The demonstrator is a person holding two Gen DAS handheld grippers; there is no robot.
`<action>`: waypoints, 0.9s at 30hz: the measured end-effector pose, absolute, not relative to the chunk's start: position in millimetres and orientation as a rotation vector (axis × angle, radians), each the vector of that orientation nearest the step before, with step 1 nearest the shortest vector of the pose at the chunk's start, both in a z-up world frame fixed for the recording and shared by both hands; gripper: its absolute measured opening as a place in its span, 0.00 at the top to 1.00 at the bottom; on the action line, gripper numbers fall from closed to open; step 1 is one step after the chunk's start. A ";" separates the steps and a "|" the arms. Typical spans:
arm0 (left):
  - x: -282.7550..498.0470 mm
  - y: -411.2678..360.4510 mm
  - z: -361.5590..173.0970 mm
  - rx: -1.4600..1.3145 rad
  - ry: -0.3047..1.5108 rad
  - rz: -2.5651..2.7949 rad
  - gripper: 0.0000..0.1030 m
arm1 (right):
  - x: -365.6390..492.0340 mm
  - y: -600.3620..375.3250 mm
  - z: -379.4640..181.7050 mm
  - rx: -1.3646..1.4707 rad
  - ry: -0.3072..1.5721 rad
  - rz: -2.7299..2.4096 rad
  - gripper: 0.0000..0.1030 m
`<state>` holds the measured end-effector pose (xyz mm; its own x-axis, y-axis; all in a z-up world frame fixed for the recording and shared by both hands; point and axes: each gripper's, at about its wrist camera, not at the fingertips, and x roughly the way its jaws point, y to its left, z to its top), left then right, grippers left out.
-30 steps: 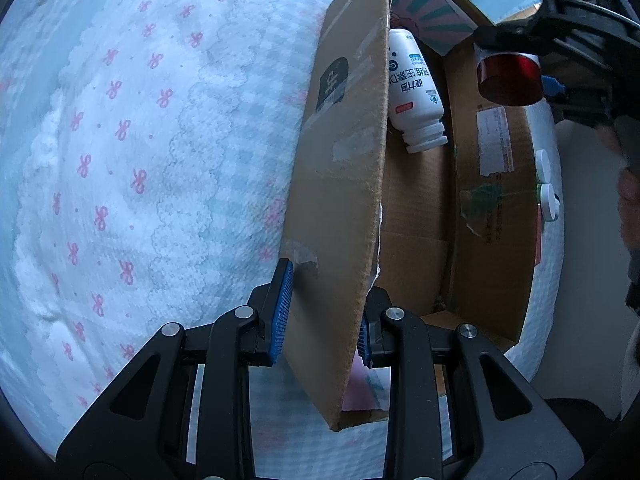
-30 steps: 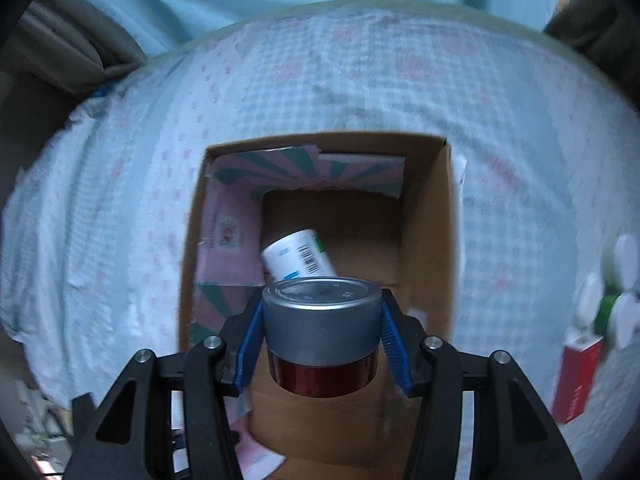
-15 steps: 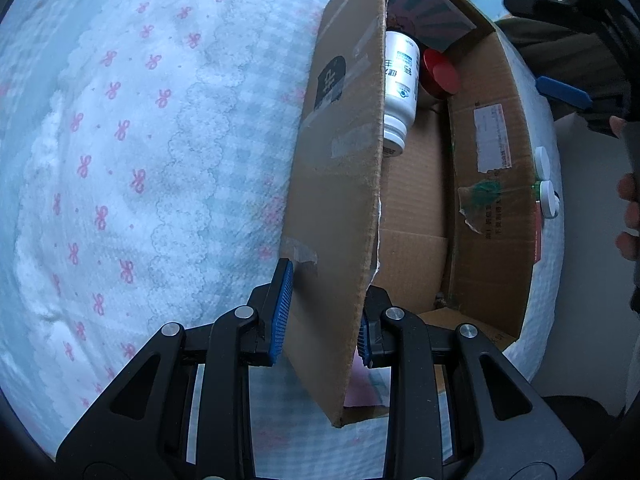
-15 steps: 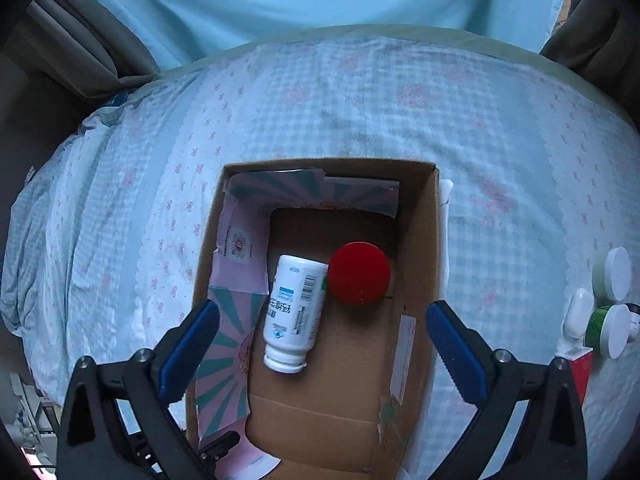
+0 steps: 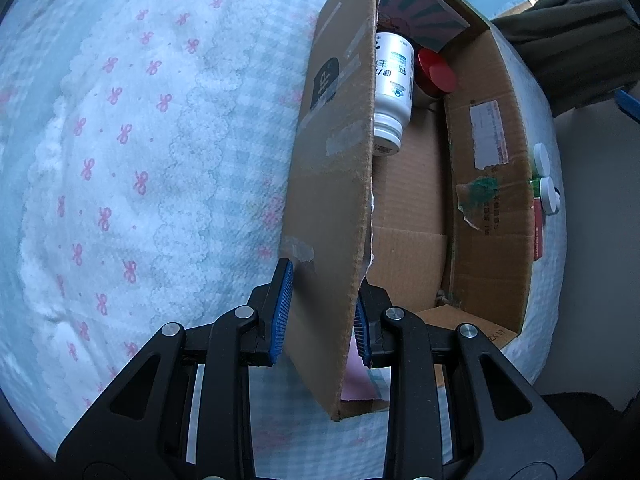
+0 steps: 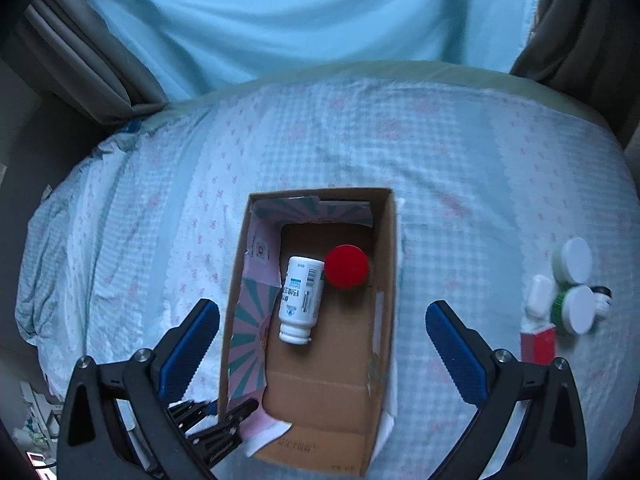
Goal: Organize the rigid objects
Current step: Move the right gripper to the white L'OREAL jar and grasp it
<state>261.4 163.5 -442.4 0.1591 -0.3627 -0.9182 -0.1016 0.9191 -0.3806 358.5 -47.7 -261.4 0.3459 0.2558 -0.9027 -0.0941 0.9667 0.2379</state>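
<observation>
An open cardboard box (image 6: 384,280) stands on the bed. Inside it lie a white bottle (image 6: 301,298) on its side and a red-lidded can (image 6: 346,266) beside it; both also show in the left wrist view, the bottle (image 5: 392,92) and the can (image 5: 436,72). My left gripper (image 5: 322,312) is shut on the box's left wall (image 5: 332,184) near its front corner. My right gripper (image 6: 322,344) is open wide and empty, high above the box.
To the right of the box on the bedspread (image 6: 460,152) lie white-capped jars (image 6: 574,260), a green-banded jar (image 6: 576,308), a small white bottle (image 6: 538,294) and a red carton (image 6: 538,344). Curtains hang behind the bed.
My right gripper opened and let the red-lidded can go into the box beside the bottle, then rose away. My left gripper has kept its hold on the box wall.
</observation>
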 end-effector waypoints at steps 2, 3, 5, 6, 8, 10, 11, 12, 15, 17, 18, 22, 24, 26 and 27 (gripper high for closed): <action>260.4 163.0 -441.6 -0.394 1.407 -0.192 0.76 | 346.1 -59.2 -246.6 0.164 1.179 0.212 0.00; 260.1 162.7 -441.0 -0.392 1.406 -0.192 0.76 | 341.5 -63.9 -242.0 0.168 1.174 0.206 0.00; 259.4 161.1 -439.8 -0.380 1.402 -0.191 0.76 | 328.8 -80.5 -229.3 0.178 1.157 0.178 0.00; 258.9 160.0 -438.9 -0.375 1.401 -0.191 0.76 | 323.1 -88.4 -224.8 0.186 1.149 0.168 0.00; 257.5 158.3 -437.1 -0.365 1.396 -0.190 0.76 | 310.5 -110.7 -216.7 0.216 1.134 0.138 0.00; 255.7 157.5 -436.4 -0.366 1.390 -0.187 0.76 | 298.9 -133.0 -212.4 0.243 1.124 0.106 0.00; 255.0 157.4 -436.1 -0.368 1.388 -0.186 0.76 | 293.2 -146.5 -210.1 0.257 1.120 0.086 0.00; 254.1 157.7 -435.6 -0.372 1.386 -0.183 0.76 | 287.0 -160.7 -208.2 0.268 1.116 0.065 0.00; 251.2 157.6 -434.4 -0.376 1.377 -0.174 0.76 | 270.7 -195.7 -205.6 0.291 1.111 0.009 0.00; 249.4 157.6 -434.1 -0.378 1.372 -0.168 0.76 | 259.8 -216.6 -205.0 0.305 1.110 -0.023 0.00; 248.5 157.5 -433.8 -0.380 1.369 -0.163 0.76 | 253.8 -226.5 -205.5 0.305 1.112 -0.042 0.00; 245.3 156.1 -433.4 -0.372 1.359 -0.150 0.76 | 233.0 -274.4 -215.5 0.348 1.124 -0.104 0.00; 244.0 155.0 -433.1 -0.369 1.356 -0.145 0.76 | 226.3 -294.0 -223.2 0.372 1.133 -0.127 0.00; 242.4 153.7 -432.7 -0.366 1.351 -0.139 0.76 | 222.2 -309.8 -231.7 0.385 1.148 -0.145 0.00; 241.6 153.4 -432.7 -0.364 1.349 -0.136 0.76 | 220.2 -317.8 -236.2 0.391 1.151 -0.152 0.00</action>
